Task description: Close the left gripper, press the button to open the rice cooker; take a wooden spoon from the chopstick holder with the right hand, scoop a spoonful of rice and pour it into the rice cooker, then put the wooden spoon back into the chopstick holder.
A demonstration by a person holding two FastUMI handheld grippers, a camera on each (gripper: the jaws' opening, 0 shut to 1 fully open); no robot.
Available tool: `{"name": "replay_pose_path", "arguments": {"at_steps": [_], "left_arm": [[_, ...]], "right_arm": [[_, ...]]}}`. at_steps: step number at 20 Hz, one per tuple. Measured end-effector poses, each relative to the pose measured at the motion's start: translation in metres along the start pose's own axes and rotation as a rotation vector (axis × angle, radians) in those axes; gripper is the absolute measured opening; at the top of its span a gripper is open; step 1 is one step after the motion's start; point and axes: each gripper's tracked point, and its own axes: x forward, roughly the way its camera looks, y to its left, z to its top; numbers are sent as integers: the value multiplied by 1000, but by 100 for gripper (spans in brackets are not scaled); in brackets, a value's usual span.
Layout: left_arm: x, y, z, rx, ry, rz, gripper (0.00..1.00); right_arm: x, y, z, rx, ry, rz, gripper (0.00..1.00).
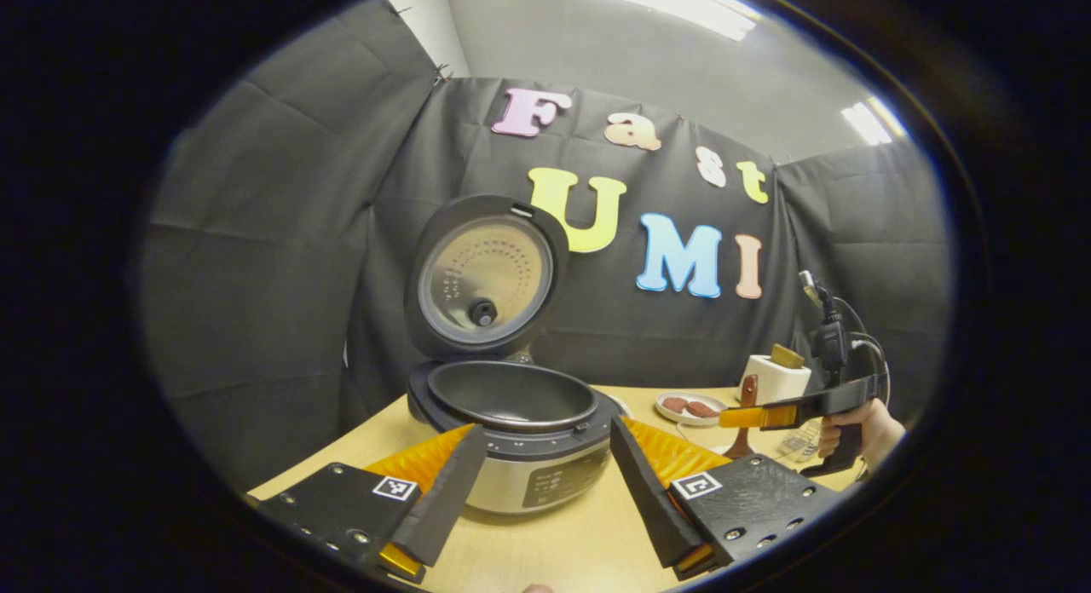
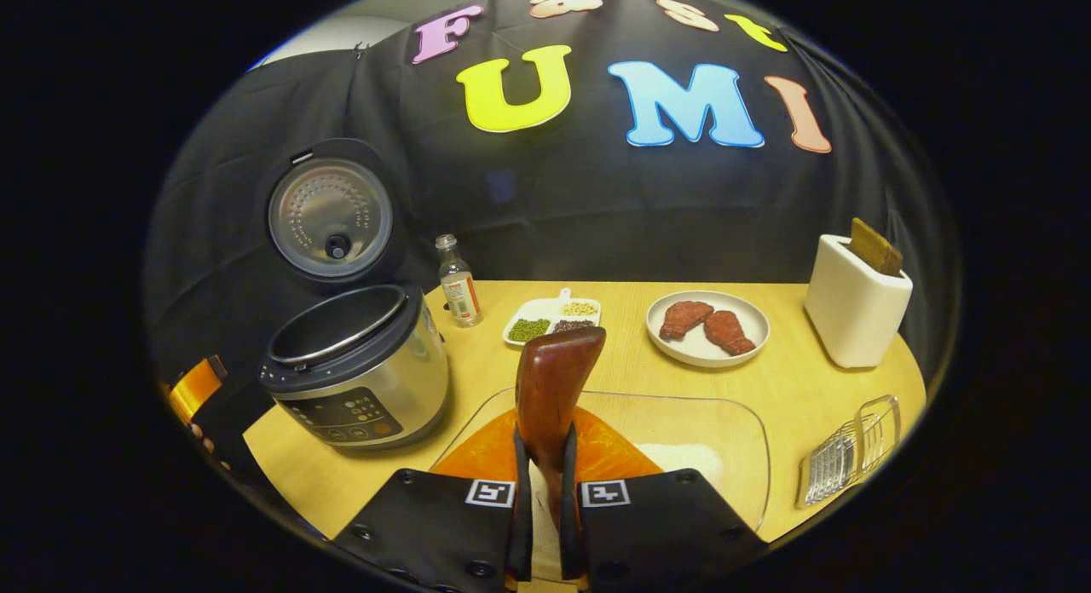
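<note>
The rice cooker (image 1: 520, 440) stands open, its lid (image 1: 482, 278) tilted up and its inner pot (image 1: 511, 395) dark inside. My left gripper (image 1: 545, 491) is open just in front of it, one finger on each side of its front. My right gripper (image 2: 545, 482) is shut on the dark wooden spoon (image 2: 554, 384), which stands upright between its fingers over a clear glass dish (image 2: 733, 423) holding white rice (image 2: 682, 461). The white chopstick holder (image 2: 855, 308) sits at the back right. From the left gripper view, the right gripper (image 1: 767, 417) and spoon (image 1: 747, 405) are far right.
A plate of brown meat pieces (image 2: 707, 327), a small divided dish of beans (image 2: 552, 319) and a little bottle (image 2: 460, 282) stand behind the glass dish. A metal rack (image 2: 852, 448) lies at the right table edge. The cooker (image 2: 358, 363) is left of the dish.
</note>
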Motion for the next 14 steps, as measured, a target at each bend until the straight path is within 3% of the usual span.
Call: {"name": "replay_pose_path", "arguments": {"at_steps": [7, 14], "left_arm": [[-7, 11, 4, 0, -10, 21, 92], [-5, 7, -4, -8, 4, 21, 92]], "right_arm": [[1, 13, 1, 112, 1, 38, 14], [-9, -11, 4, 370, -44, 64, 14]]}}
